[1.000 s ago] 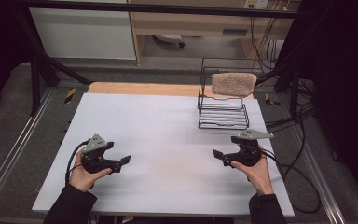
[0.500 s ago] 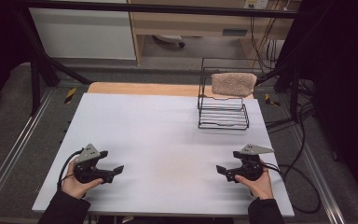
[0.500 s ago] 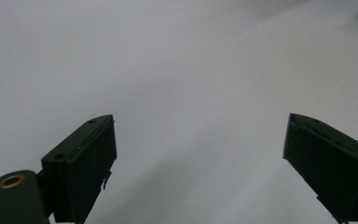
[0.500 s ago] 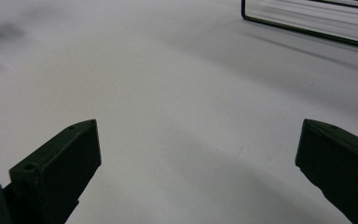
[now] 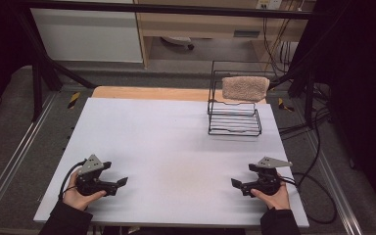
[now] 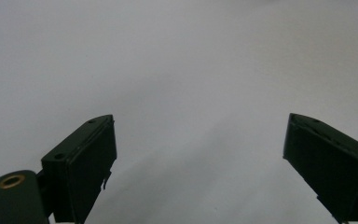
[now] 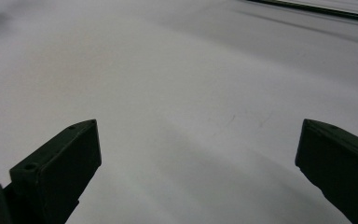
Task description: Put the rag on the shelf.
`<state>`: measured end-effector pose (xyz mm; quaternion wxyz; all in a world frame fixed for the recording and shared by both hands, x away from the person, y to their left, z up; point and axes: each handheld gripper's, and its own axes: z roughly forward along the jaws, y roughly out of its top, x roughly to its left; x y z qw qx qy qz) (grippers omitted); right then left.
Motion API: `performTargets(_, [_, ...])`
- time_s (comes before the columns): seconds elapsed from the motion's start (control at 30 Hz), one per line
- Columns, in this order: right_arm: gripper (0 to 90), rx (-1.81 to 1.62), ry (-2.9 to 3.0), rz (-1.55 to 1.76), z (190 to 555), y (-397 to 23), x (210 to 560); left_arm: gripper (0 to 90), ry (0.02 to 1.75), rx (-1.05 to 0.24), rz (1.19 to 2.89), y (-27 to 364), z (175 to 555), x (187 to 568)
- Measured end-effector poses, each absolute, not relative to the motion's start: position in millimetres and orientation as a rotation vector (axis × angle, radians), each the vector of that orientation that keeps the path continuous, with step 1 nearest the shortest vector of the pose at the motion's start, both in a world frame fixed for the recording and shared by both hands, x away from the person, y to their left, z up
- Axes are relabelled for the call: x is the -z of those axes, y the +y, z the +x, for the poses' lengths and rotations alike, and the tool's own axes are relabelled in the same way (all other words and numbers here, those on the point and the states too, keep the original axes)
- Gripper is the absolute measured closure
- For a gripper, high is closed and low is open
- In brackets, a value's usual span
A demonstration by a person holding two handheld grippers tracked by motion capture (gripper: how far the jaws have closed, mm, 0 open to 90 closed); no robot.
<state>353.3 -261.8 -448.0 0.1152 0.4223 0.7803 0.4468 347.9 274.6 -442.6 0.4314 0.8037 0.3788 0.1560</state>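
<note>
left gripper [image 5: 120,182]: sitting low at the table's [image 5: 176,147] near left corner, jaws spread wide, gripping nothing, just bare white tabletop between them

right gripper [image 5: 236,184]: hanging out near the right front edge, jaws gaping wide too, nothing in them

wire rack [image 5: 234,117]: standing at the far right of the table, well apart from both grippers

towel [image 5: 245,88]: beige, draping over the rack's top rail
</note>
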Motion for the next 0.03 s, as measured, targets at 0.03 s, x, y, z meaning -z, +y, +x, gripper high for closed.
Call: performTargets(0.03, [0.8, -1.306, 2.288, 1.243, 353.1, -261.4, 448.1, 9.6, 0.941, -0.389, 2.009, 274.3, 347.7, 443.0])
